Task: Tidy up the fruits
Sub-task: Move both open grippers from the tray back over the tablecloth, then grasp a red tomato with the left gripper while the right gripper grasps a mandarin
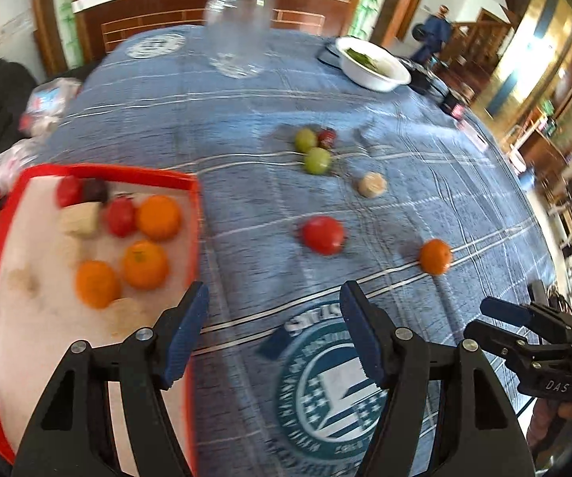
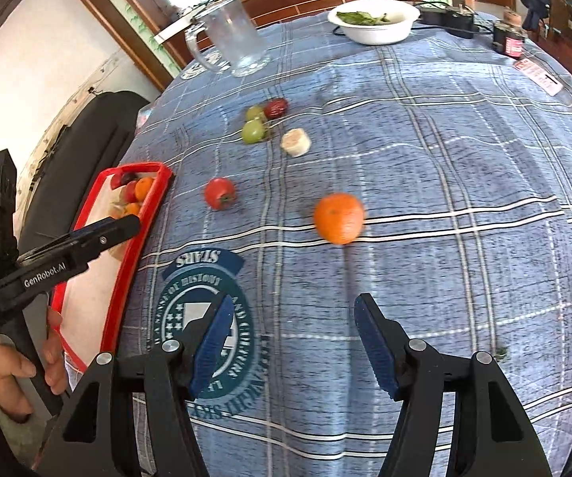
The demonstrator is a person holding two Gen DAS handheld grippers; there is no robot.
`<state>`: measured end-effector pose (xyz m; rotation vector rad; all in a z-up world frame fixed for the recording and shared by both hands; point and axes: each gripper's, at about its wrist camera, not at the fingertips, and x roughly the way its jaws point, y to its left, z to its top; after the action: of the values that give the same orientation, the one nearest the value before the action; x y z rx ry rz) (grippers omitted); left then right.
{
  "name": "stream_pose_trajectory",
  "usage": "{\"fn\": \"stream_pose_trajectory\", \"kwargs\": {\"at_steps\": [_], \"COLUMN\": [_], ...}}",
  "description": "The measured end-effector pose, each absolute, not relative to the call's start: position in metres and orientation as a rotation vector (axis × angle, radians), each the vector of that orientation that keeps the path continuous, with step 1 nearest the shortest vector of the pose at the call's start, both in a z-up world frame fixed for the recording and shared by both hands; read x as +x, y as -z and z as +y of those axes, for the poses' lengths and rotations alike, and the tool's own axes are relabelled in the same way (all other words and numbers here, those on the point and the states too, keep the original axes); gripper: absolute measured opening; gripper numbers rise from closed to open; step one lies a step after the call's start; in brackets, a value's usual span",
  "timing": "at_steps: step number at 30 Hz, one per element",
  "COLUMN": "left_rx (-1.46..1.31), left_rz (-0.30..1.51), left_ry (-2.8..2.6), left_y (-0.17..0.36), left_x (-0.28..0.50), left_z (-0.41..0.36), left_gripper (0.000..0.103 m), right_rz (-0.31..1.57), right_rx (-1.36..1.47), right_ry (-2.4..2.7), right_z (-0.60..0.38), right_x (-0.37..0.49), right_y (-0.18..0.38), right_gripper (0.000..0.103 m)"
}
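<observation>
A red-rimmed white tray [image 1: 190, 214] [image 2: 151, 206] at the left holds several fruits, among them three oranges [image 1: 145, 264]. Loose on the blue cloth lie an orange [image 2: 339, 218] [image 1: 435, 256], a red tomato [image 2: 219, 193] [image 1: 323, 235], two green fruits [image 2: 252, 131] [image 1: 317, 160], a small dark red fruit [image 2: 276, 107] [image 1: 327, 138] and a pale round piece [image 2: 296, 142] [image 1: 372, 185]. My left gripper [image 1: 274, 330] is open and empty by the tray's right rim. My right gripper [image 2: 294, 338] is open and empty, short of the loose orange.
A clear glass mug [image 2: 232, 37] and a white bowl of greens [image 2: 373, 20] stand at the far side. A dark jar [image 2: 508, 37] and a pink card [image 2: 538, 75] sit far right. A dark chair [image 2: 83, 147] is left of the table.
</observation>
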<state>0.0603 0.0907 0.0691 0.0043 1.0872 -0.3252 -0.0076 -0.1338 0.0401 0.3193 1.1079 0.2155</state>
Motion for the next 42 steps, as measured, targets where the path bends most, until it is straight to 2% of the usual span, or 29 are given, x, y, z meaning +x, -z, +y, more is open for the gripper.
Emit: {"fn": "stream_pose_trajectory", "kwargs": {"at_steps": [6,20,25,32,42], "left_rx": [-0.007,0.074,0.098,0.099,0.063], "left_rz": [1.138,1.182,1.205,1.212,1.205], "left_ry": [0.32,0.342,0.339,0.357,0.374], "left_y": [-0.057,-0.032,-0.023,-0.018,-0.023], "left_x": [0.076,0.11,0.119,0.122,0.112], "left_z": [0.074,0.033,0.027,0.023,0.025], "left_gripper": [0.068,0.067,0.056,0.033,0.032], "right_rz": [1.109,1.149,1.163,1.174,1.148], "right_rx": [0.322,0.261,0.25,0.207,0.226], "right_ry": [-0.186,-0.142,-0.127,-0.113,-0.127], "right_z": [-0.141,-0.13,-0.129,-0.121,-0.125], "right_x": [0.004,0.047,0.056,0.067,0.056], "right_y": [-0.036,-0.018,-0.011,-0.003,-0.011], "right_gripper": [0.053,0.05,0.05,0.04,0.037]}}
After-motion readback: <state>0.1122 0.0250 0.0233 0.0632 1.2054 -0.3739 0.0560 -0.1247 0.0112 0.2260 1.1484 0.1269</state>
